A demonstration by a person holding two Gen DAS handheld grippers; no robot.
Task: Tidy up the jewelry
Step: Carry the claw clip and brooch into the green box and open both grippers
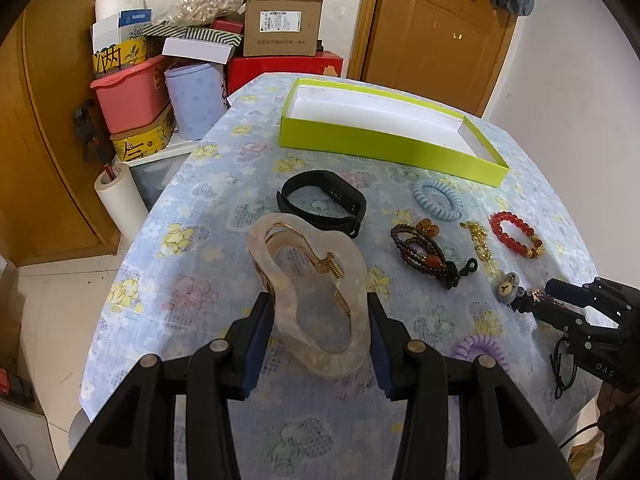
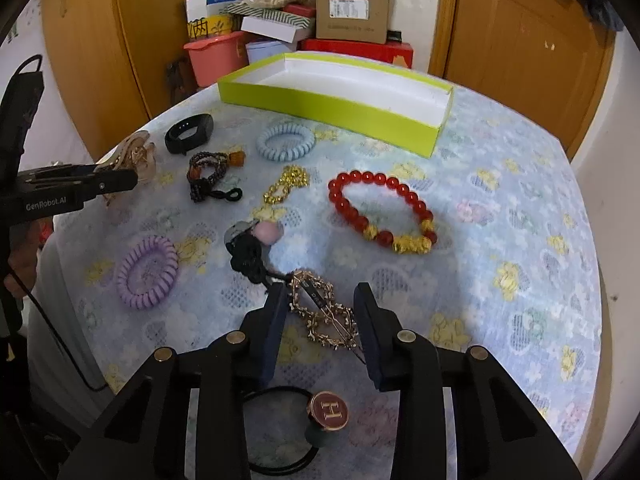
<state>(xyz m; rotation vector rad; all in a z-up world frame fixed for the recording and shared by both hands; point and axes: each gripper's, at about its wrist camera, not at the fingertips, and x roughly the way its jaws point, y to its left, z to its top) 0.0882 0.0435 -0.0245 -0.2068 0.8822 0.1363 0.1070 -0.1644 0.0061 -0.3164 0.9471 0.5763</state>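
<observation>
On the left gripper (image 1: 318, 304): clamps the pale hair claw (image 1: 308, 292) about halfway open, one pad on each side of the loop. Holds it on edge over the left part of the table (image 2: 500, 200), near the left edge. Cannot tell whether it clears the cloth.

On the right gripper (image 2: 322, 296): stands narrowly apart around the gold filigree hair clip (image 2: 324, 308), which lies slantwise between the fingers. Touches the clip's upper end with the left pad and its lower pin end with the right pad. Sits low over the cloth, towards the near edge.

At the far edge: lies open the green box (image 2: 320, 104), white inside, with nothing in it.

Between the box and the grippers, spread on the cloth:
- towards the left edge, the black wristband (image 1: 320, 204) and the dark bead string (image 2: 206, 172)
- just in front of the box, the blue coil hair tie (image 2: 285, 142)
- mid-table, the gold chain (image 2: 286, 186) and, to its right, the red bead bracelet (image 2: 380, 208)
- just beyond the right gripper's tips, the bear charm (image 1: 506, 288) on its black cord
- near the left edge, the purple coil hair tie (image 2: 147, 272)

Close to the near edge, under the right gripper: lies the black hair tie with an H button (image 2: 329, 410).
</observation>
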